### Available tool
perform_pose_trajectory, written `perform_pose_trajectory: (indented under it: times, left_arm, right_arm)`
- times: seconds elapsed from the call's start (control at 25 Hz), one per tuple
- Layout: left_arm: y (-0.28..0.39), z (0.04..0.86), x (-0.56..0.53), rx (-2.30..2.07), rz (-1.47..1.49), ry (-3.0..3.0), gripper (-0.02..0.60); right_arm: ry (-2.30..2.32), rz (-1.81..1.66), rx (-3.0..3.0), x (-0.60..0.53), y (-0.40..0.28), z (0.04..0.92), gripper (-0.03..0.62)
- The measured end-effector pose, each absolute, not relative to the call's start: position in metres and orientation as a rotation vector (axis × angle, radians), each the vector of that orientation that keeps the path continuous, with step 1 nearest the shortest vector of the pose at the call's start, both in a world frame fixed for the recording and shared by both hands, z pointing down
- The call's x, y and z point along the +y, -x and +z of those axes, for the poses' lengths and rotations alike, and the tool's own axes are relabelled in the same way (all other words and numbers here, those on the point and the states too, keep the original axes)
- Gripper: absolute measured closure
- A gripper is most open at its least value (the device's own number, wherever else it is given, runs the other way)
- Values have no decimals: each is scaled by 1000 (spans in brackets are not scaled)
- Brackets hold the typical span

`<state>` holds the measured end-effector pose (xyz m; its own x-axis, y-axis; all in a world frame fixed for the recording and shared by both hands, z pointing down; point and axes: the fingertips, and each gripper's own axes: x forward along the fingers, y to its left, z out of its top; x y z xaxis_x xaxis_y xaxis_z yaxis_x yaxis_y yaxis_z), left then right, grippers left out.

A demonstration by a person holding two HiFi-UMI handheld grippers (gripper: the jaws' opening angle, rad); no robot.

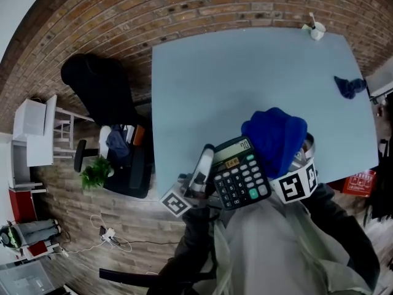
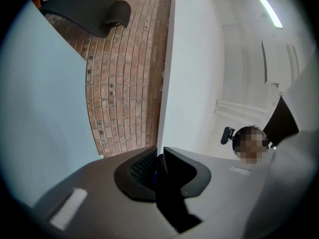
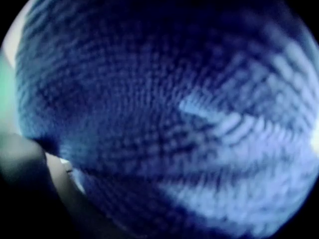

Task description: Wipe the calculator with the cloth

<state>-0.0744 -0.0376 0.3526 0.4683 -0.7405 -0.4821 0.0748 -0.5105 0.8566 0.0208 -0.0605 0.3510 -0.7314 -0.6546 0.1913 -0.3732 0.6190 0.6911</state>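
Note:
In the head view a dark calculator [image 1: 241,174] with a grey display and one green key is held up over the near edge of the light blue table [image 1: 215,85]. My left gripper [image 1: 210,176] is shut on its left edge. In the left gripper view the jaws [image 2: 158,162] pinch the calculator's thin dark edge [image 2: 172,203]. A bunched blue cloth [image 1: 275,137] lies against the calculator's upper right corner and hides my right gripper's jaws; only its marker cube [image 1: 295,183] shows. The cloth [image 3: 164,108] fills the right gripper view, close and blurred.
A second small blue cloth [image 1: 350,86] lies near the table's right edge. A white cup [image 1: 316,29] stands at the far right corner. To the left of the table are a black office chair [image 1: 101,91] and a green plant [image 1: 96,171] on the brick floor.

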Motion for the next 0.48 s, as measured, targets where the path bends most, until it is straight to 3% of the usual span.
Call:
perform_pose_trajectory:
  times: [0.28,0.48]
  left_arm:
    - [115,361,-52,-803,-1213,-1762,535]
    - [109,358,-53,-778,-1228,-1756,535]
  right_arm:
    - [-622,-1240,-1986,-4,-19,370,529]
    - [-570,-1034,-2189,0,-13,386,529]
